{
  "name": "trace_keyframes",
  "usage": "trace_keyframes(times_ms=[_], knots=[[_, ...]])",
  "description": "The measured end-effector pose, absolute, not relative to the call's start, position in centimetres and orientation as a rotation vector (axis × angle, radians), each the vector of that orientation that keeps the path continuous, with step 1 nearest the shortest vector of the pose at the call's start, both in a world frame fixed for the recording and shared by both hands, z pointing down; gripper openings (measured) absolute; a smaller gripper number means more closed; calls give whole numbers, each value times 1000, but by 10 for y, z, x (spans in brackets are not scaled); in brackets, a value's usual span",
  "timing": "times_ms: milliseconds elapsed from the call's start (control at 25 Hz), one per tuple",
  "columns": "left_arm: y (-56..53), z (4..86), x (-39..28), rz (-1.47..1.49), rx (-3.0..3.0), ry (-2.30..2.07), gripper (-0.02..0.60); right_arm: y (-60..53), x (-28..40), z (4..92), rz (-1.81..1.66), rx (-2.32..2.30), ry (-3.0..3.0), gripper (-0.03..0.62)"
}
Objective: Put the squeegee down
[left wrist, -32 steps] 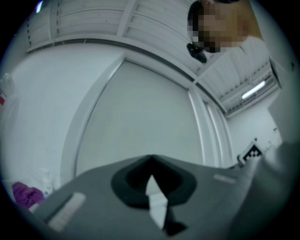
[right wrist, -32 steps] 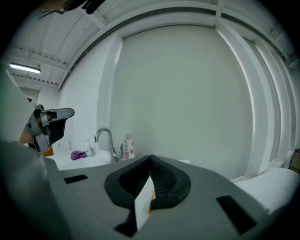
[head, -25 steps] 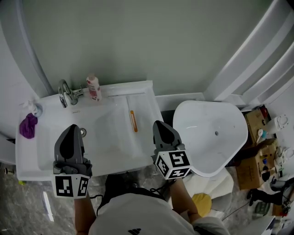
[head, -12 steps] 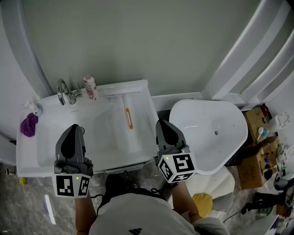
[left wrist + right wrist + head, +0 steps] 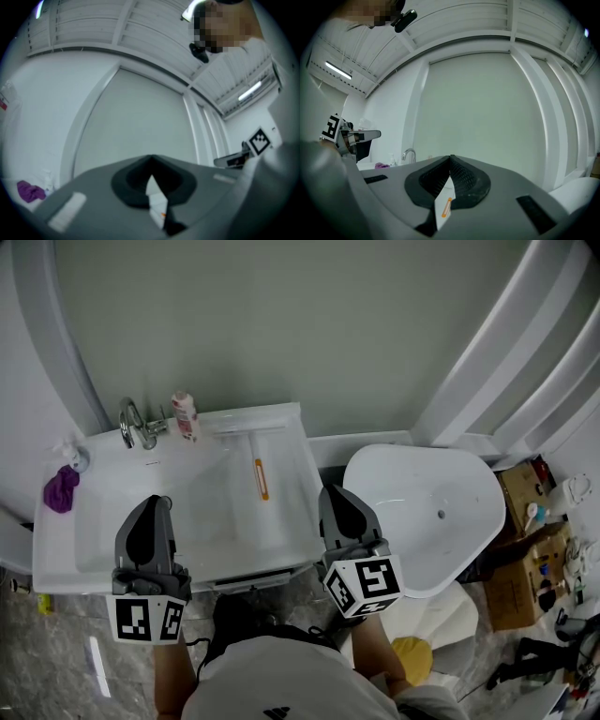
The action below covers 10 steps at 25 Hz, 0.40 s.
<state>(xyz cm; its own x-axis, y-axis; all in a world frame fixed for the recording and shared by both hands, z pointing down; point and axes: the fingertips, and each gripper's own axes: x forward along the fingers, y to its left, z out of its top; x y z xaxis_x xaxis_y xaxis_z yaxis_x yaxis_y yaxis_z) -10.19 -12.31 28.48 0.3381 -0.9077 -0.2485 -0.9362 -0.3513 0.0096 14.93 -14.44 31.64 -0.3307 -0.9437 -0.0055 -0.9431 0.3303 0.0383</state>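
Head view shows you standing at a white washbasin (image 5: pixel 103 460). Your left gripper (image 5: pixel 154 505) is over its front left part and your right gripper (image 5: pixel 333 495) is at its front right corner, both pointing toward the wall.

The squeegee (image 5: pixel 261 479) is in neither gripper. It lies flat on the right-hand part of the washbasin, with its orange-striped handle pointing toward you and its white blade crosswise at the far end, near the back edge. From above it sits between your two grippers, closer to the right one, and touches neither.

Your left gripper's jaws are closed with the tips meeting and nothing between them. The left gripper view shows only a sliver of the washbasin through the gap below the tips. Your right gripper is likewise closed and empty. In the right gripper view the orange stripe shows through the slit under the tips, lying on the surface beyond.

At the back left of the washbasin stands a chrome faucet (image 5: pixel 136 427), with a white and pink bottle (image 5: pixel 185 415) just to its right. A purple cloth (image 5: pixel 61 491) lies at the far left rim. To the right of the washbasin is a white rounded fixture (image 5: pixel 427 521), and beyond it are cardboard boxes (image 5: pixel 525 498) on the floor.
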Motion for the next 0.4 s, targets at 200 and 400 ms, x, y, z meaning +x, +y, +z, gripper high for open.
trace_keyframes(times_ms=[200, 400], knots=[[-122, 285, -100, 311, -2452, 1717, 6, -144, 150, 314, -54, 1798, -2564, 2], [-121, 287, -100, 305, -2450, 1720, 8, -144, 149, 313, -52, 1794, -2579, 2]])
